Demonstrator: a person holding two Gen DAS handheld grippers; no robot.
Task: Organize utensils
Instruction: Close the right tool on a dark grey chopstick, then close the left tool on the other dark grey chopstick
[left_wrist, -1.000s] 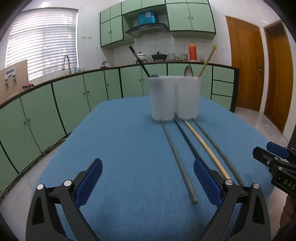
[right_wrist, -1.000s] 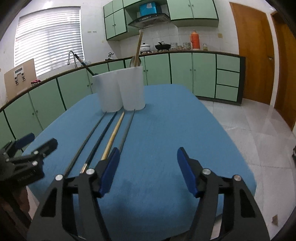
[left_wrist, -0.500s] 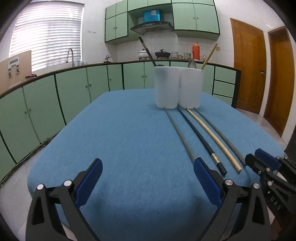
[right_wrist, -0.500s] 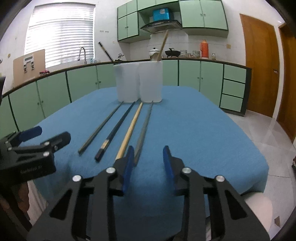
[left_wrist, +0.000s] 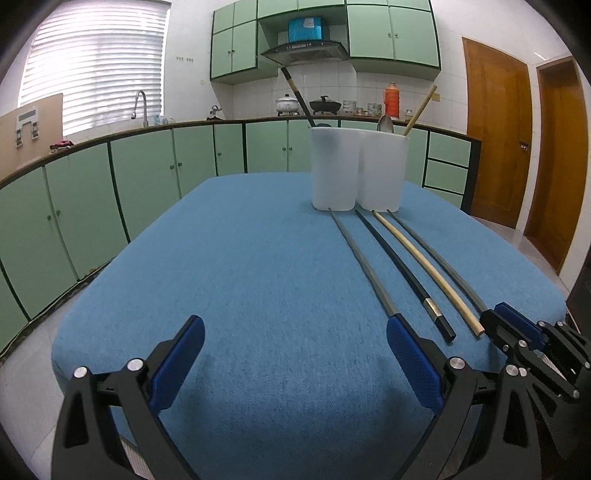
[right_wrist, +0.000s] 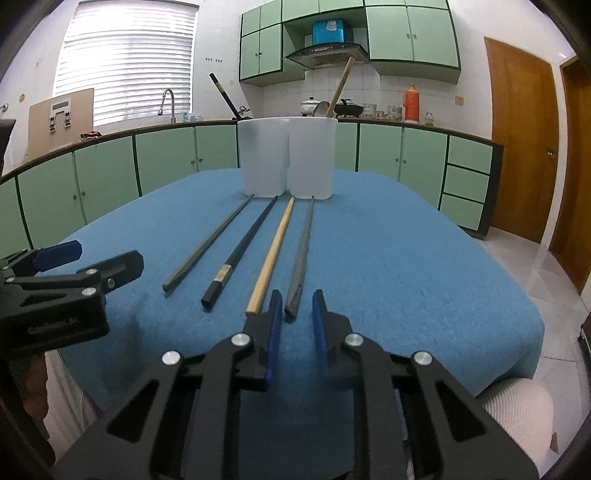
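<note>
Blue-clothed table (right_wrist: 406, 258) in a green kitchen. Right gripper (right_wrist: 294, 308) had just been closing, its narrowed jaws bracketing the rightmost grey chopstick's (right_wrist: 301, 254) near tip, pads apparently not touching. Left gripper (left_wrist: 295, 347) gaped empty. Chopsticks (right_wrist: 236, 251) looked light, rigid, slippery; grip the thick end. White holders (right_wrist: 286, 157) stood beyond.

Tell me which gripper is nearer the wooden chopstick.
Right. The right gripper sits just beside the wooden chopstick at its near end; the left gripper is off to its left, past two other chopsticks.

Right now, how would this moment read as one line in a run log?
left gripper: open, empty | right gripper: fingers just narrowing, lined up on grey chopstick, not pressing | four chopsticks on blue cloth | white holder
</note>
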